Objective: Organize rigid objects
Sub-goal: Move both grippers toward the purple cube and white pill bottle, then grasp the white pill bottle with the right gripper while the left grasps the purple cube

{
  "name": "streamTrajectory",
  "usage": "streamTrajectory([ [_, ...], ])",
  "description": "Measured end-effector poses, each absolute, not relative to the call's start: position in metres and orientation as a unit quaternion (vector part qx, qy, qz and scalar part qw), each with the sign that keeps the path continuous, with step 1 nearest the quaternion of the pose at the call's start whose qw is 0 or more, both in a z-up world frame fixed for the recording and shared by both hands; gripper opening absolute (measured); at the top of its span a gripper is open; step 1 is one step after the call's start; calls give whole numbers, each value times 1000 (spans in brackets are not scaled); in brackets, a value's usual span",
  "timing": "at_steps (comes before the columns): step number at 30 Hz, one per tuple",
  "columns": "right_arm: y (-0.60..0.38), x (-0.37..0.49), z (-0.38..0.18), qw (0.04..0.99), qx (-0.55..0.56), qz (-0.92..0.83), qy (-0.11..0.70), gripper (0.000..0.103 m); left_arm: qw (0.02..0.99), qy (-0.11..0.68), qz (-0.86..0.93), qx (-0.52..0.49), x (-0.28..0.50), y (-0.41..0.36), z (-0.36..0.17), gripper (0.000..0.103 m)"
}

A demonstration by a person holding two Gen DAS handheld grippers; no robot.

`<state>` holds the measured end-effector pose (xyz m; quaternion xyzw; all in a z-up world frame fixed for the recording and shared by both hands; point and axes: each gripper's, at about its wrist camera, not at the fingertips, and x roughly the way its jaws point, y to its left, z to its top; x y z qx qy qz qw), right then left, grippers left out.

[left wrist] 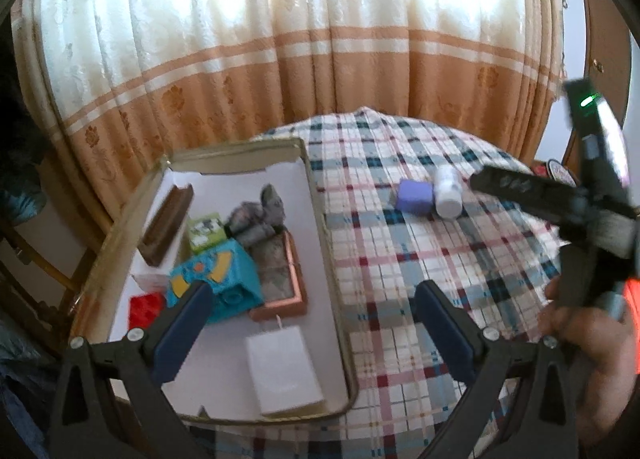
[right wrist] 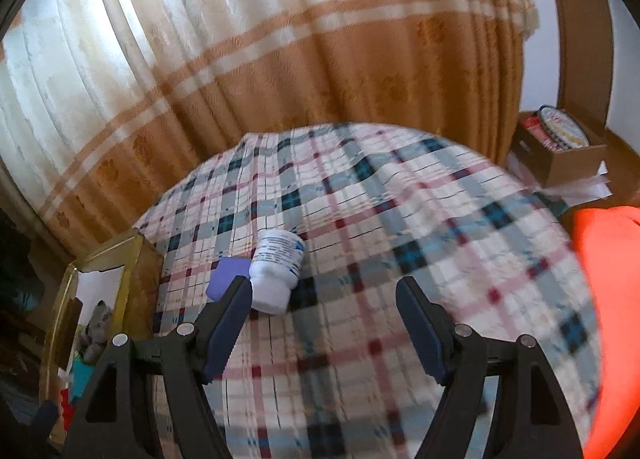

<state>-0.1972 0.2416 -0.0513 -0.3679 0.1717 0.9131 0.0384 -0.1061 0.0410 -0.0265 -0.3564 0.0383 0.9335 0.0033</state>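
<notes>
A shallow box (left wrist: 316, 219) lies on the left of the plaid cloth (left wrist: 420, 267). It holds a teal toy (left wrist: 224, 279), a red block (left wrist: 146, 309), a white block (left wrist: 284, 367), a copper frame (left wrist: 288, 283), a green box (left wrist: 206, 233), a brown stand (left wrist: 166, 223) and grey pieces (left wrist: 260, 219). A purple cube (left wrist: 416, 196) and a white bottle (left wrist: 448, 193) lie on the cloth; the right wrist view shows the cube (right wrist: 228, 271) and bottle (right wrist: 278, 267) too. My left gripper (left wrist: 312, 303) is open above the box's right edge. My right gripper (right wrist: 322, 299) is open just right of the bottle.
A cream and orange curtain (left wrist: 280, 59) hangs behind the table. A cardboard box (right wrist: 560, 151) with a round tin stands at the far right beside a wooden post (right wrist: 580, 39). The right gripper's body and hand (left wrist: 592, 259) show at the right of the left view.
</notes>
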Motion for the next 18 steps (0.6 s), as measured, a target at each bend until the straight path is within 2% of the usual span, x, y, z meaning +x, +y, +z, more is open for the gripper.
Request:
streamTrajectory([
  [7, 224, -238, -68, 27, -395, 903, 169, 76, -7, 20, 935, -354, -118, 27, -15, 102],
  [10, 219, -250, -75, 32, -412, 896, 165, 67, -8, 16, 936, -351, -123, 24, -11, 102],
  [18, 224, -269, -74, 2, -430, 889, 158, 66, -12, 8, 933, -361, -141, 25, -7, 102],
])
